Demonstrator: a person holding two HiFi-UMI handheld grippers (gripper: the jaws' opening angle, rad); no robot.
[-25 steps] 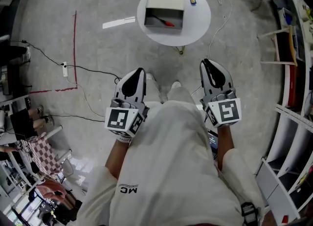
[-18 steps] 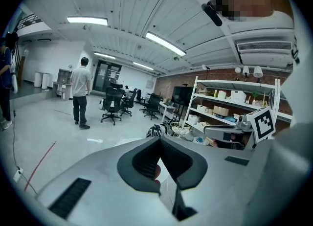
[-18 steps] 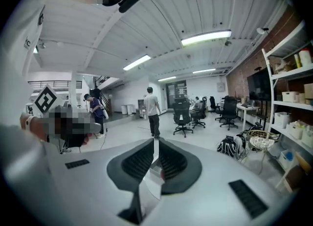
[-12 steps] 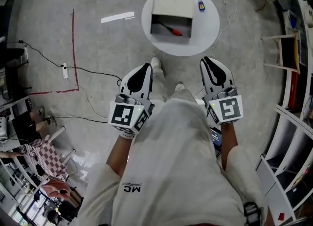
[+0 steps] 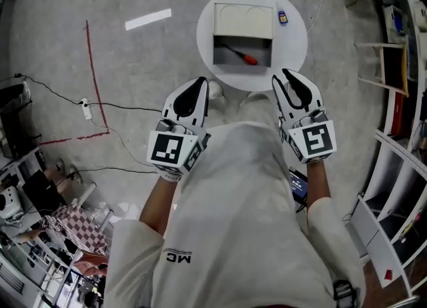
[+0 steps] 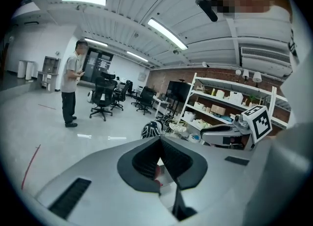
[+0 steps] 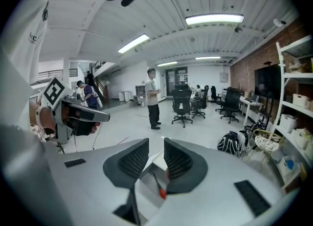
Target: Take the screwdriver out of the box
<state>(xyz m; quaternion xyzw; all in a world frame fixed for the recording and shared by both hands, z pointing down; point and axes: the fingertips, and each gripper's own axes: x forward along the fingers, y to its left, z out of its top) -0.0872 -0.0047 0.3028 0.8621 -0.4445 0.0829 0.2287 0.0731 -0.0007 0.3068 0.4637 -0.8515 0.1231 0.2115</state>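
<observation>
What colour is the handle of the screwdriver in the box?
Red, on the screwdriver; the head view shows it best.

Both grippers are being held out in front of the body, level with each other.

The left gripper (image 5: 201, 81) is pointing forward and leaning slightly rightward, its jaws meeting at the tips. The right gripper (image 5: 288, 75) is pointing forward and leaning slightly leftward, its jaws standing a little apart. Their marker cubes are facing up toward the head. The left forearm (image 5: 157, 208) and right forearm (image 5: 314, 190) are reaching forward on either side of the torso, keeping the grippers well apart.
</observation>
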